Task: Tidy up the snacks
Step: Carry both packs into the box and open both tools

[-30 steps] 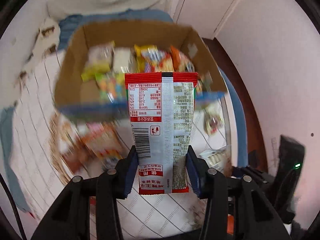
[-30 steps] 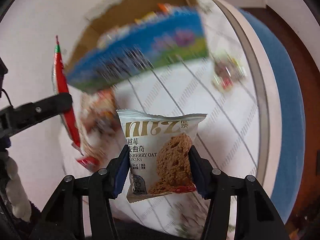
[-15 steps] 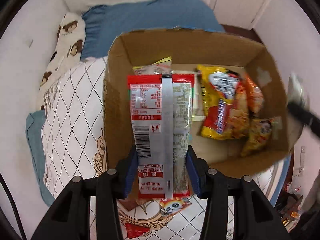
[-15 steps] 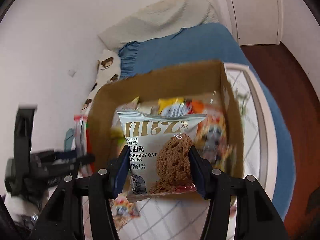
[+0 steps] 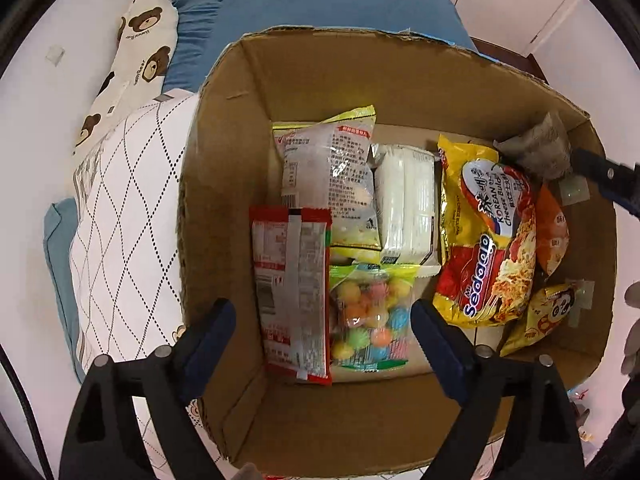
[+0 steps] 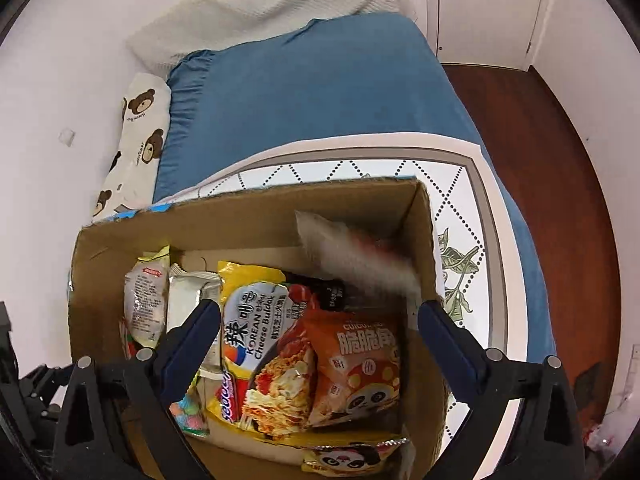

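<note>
So we've just let go on both sides. Our left tool (image 5: 322, 326) is opening, and the red-and-silver foil sachet (image 5: 291, 300) it carried now lies free in the brown cardboard box (image 5: 240, 128) beside the clear bag of coloured candy balls (image 5: 370, 314). Our right tool (image 6: 319, 326) is opening too; its pale cookie packet (image 6: 356, 256) is a blur dropping toward the back corner, above the yellow noodle pack (image 6: 264, 344). Box sits on the bed; nothing's blocking us.

Red-and-silver snack packet (image 5: 294, 292) lies flat, back up, along the cardboard box's (image 5: 224, 184) left wall beside a candy bag (image 5: 370, 314); a blurred pale cookie packet (image 6: 356, 254) tilts at the far right corner
</note>
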The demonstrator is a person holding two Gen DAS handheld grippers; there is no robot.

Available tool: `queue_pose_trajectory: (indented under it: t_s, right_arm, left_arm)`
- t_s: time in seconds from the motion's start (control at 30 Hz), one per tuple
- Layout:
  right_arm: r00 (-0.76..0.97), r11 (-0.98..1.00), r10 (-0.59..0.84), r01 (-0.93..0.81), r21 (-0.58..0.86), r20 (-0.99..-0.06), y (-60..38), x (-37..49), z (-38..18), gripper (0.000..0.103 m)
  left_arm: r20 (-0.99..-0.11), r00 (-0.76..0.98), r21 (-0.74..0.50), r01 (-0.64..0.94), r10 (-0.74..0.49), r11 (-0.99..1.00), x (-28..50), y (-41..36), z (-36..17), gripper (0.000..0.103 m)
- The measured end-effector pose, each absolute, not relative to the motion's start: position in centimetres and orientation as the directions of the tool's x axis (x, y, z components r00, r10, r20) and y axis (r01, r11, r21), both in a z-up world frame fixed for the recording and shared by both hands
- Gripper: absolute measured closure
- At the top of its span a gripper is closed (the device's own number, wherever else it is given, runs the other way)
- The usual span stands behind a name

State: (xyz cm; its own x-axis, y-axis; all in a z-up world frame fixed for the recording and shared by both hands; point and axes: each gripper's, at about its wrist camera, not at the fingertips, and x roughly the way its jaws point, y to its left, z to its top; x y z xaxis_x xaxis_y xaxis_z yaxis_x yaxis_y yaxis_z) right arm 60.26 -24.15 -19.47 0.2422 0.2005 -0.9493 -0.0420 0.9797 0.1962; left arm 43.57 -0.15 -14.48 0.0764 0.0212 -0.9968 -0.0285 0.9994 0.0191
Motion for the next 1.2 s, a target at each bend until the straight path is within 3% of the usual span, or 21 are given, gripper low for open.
queue_pose_trajectory:
  t_s: [0.7,1.2]
  right_arm:
    - [0.348,0.992,0.106,-0.107,0.072,-0.932,-23.6,47.7,-16.8,0.002]
    - [0.489,0.991,0.116,-0.112,0.069,-0.864,-24.8,38.5,-9.7,0.002]
  left_arm:
    - [-0.967,0.253,-0.038,-0.074,-0.018,0.997,37.8,-2.3,-10.9,0.013]
    - [-0.900,0.436,-0.034,-0.046,-0.010,0.998,30.4,-4.2,-4.3,0.013]
